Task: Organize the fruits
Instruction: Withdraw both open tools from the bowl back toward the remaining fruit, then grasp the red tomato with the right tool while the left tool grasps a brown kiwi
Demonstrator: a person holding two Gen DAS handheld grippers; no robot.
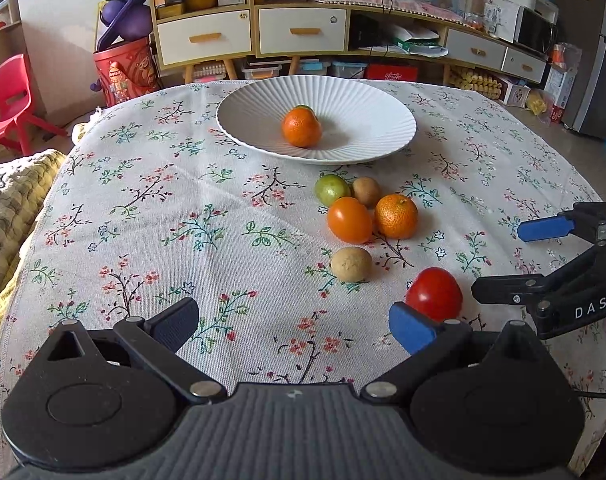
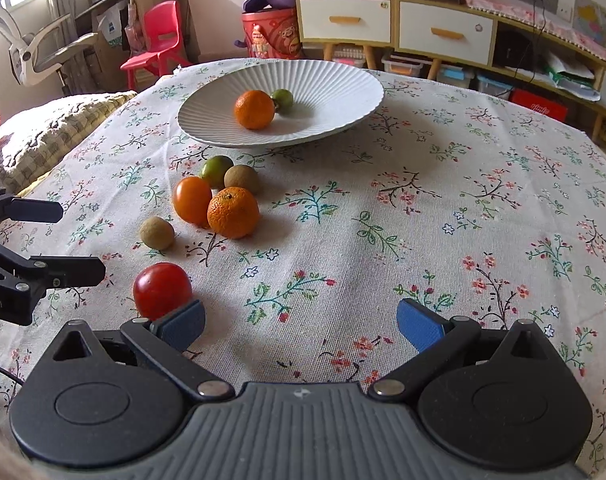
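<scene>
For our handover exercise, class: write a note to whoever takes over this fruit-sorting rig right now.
Left gripper: open, empty, low over the floral tablecloth.
Right gripper: open, empty.
Done: one orange mandarin and one small green fruit lie in the white ribbed plate.
Left on the cloth: red tomato, tan round fruit, orange tomato, second mandarin, brown kiwi, green lime.
</scene>
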